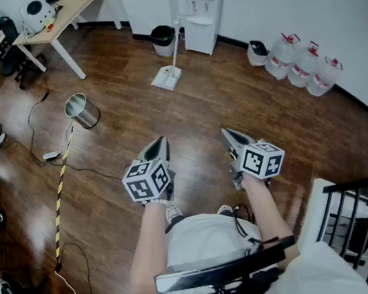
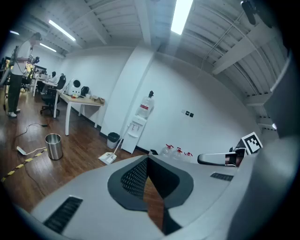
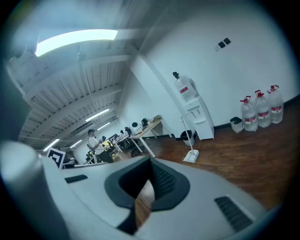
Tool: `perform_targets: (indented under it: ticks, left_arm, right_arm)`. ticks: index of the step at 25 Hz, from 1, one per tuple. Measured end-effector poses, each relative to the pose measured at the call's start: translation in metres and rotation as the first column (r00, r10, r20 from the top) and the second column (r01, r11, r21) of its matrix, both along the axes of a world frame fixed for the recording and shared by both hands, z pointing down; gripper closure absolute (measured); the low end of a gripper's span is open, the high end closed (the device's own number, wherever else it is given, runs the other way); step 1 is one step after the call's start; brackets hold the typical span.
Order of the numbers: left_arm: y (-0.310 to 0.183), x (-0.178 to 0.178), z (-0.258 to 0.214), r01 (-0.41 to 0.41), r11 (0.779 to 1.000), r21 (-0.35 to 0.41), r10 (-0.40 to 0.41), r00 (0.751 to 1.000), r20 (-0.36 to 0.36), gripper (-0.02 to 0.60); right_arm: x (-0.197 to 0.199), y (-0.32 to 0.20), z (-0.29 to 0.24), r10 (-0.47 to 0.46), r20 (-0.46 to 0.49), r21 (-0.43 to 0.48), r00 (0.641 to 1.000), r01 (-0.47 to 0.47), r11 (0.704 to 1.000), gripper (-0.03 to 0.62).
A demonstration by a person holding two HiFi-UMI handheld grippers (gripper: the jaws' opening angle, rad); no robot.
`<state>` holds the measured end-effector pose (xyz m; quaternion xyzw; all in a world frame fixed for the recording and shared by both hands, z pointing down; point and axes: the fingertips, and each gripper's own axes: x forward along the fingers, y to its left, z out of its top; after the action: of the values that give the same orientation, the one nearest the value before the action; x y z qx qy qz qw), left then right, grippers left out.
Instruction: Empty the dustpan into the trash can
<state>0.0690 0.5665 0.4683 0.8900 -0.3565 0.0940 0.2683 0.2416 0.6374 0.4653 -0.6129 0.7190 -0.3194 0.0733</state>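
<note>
My left gripper [image 1: 161, 141] and right gripper [image 1: 226, 132] are both closed, holding nothing. The dustpan [image 1: 167, 77] rests on the floor, well apart from me, right of the steel trash can [image 1: 81, 111].

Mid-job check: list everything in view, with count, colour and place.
water dispenser: one, white, far wall
dustpan: one, white, long-handled, floor ahead near the dispenser
bin: one, black, far wall, left of the dispenser
metal can: one, silver, floor ahead-left
water jugs: three, clear with red caps, right wall
small bin: one, pale, beside the jugs
table: one, wood top, white legs, far left
floor tape: one strip, yellow-black, left
slatted frame: one, black, near right
left gripper: one, grey, fingers shut, empty
right gripper: one, grey, fingers shut, empty
</note>
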Motion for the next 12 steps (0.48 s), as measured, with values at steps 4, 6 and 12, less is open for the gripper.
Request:
perform_targets:
  ticks: [4, 6, 12]
  left_arm:
    - [0.017, 0.010, 0.004, -0.003, 1.000, -0.020, 0.003, 1.000, 0.010, 0.586]
    - [0.022, 0.017, 0.004, 0.002, 1.000, -0.023, -0.002, 1.000, 0.012, 0.586]
    - [0.040, 0.049, 0.007, 0.016, 1.000, -0.025, -0.016, 1.000, 0.019, 0.586]
  right_arm:
    - [0.009, 0.018, 0.005, 0.007, 0.014, -0.025, 1.000, -0.007, 1.000, 0.585]
    - [0.017, 0.024, 0.005, 0.004, 0.018, -0.026, 1.000, -0.004, 1.000, 0.585]
    - [0.050, 0.044, 0.012, -0.006, 0.006, -0.028, 1.000, 0.006, 1.000, 0.585]
